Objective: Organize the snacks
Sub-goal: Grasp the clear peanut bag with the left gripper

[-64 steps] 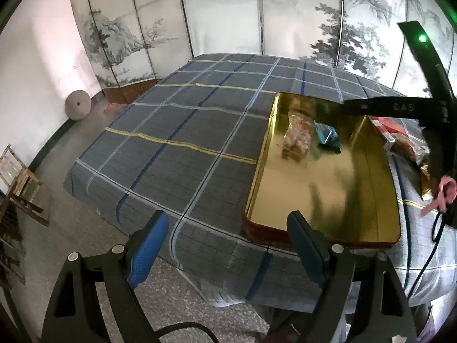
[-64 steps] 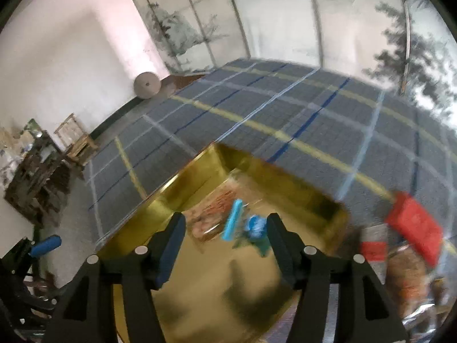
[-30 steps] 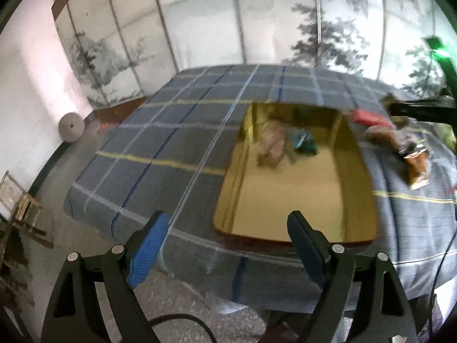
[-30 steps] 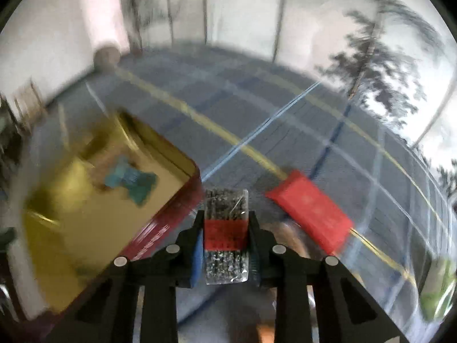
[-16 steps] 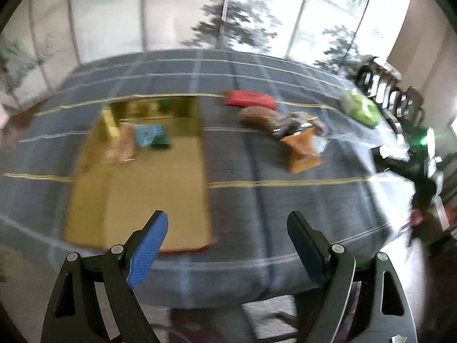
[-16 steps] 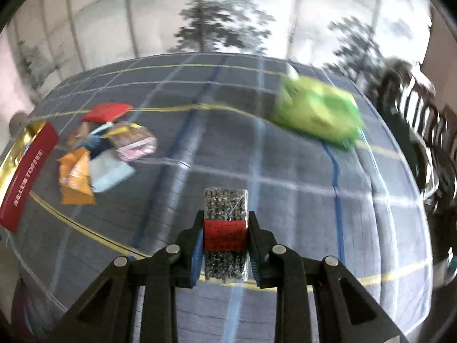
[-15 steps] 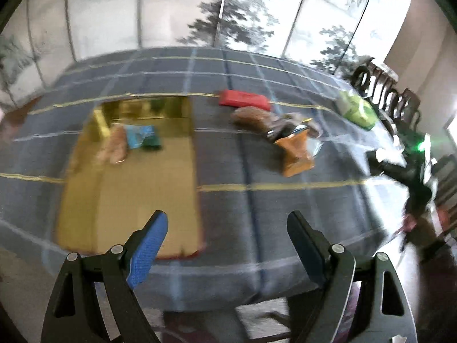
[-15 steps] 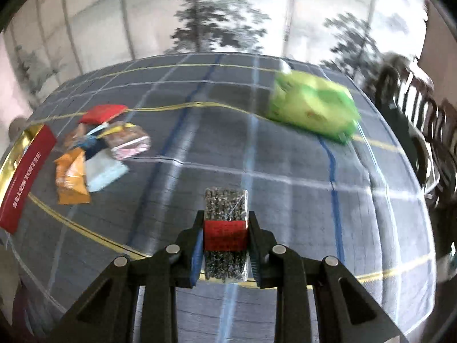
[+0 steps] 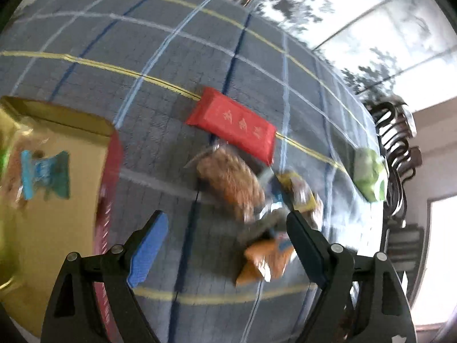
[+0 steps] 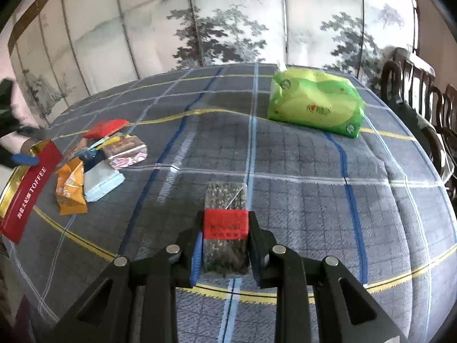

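Swung nearer the snacks, left gripper gapes; right gripper clamps seaweed pack; tin holds blue packet.

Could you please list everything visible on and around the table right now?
Gold tin: 1, gold inside, red wall, table's left edge.
Teal snack packet: 1, inside the tin.
Red flat packet: 1, far side of the snack pile.
Orange packet: 1, near the tin.
Pale blue packet: 1, beside the orange one.
Pink foil packet: 1, in the pile.
Green bag: 1, far right.
Plaid tablecloth: 1, grey-blue.
Left gripper: open, empty.
Right gripper: shut on dark red-banded snack bar.
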Action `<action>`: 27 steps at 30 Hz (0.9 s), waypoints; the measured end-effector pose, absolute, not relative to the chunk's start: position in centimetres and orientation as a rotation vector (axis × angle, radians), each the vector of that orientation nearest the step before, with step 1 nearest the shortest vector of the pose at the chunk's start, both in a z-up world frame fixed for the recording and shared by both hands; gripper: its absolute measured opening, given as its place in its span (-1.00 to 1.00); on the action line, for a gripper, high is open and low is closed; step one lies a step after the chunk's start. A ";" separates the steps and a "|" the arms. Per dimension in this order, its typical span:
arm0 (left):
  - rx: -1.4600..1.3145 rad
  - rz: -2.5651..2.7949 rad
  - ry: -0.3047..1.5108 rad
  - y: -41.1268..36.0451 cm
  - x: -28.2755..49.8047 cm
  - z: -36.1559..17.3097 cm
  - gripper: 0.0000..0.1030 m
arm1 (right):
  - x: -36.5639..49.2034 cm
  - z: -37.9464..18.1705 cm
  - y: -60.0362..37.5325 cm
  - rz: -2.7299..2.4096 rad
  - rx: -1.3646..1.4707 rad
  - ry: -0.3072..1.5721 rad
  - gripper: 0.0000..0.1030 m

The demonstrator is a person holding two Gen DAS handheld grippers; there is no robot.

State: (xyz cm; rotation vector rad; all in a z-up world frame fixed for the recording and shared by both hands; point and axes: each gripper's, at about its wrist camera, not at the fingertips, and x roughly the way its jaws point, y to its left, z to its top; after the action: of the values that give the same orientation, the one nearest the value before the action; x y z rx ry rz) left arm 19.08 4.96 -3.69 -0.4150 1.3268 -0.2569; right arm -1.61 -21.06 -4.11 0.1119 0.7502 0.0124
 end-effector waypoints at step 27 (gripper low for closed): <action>-0.621 -0.183 1.408 4.3 21.9 -7.6 -0.35 | -1.8 -4.5 -20.7 0.076 0.116 0.728 -0.48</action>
State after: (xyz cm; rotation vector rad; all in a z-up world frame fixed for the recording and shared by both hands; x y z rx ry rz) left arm 21.94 4.28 -7.63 -0.6207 1.4078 -0.1830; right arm -1.76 -20.65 -4.54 0.1161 0.7276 0.0765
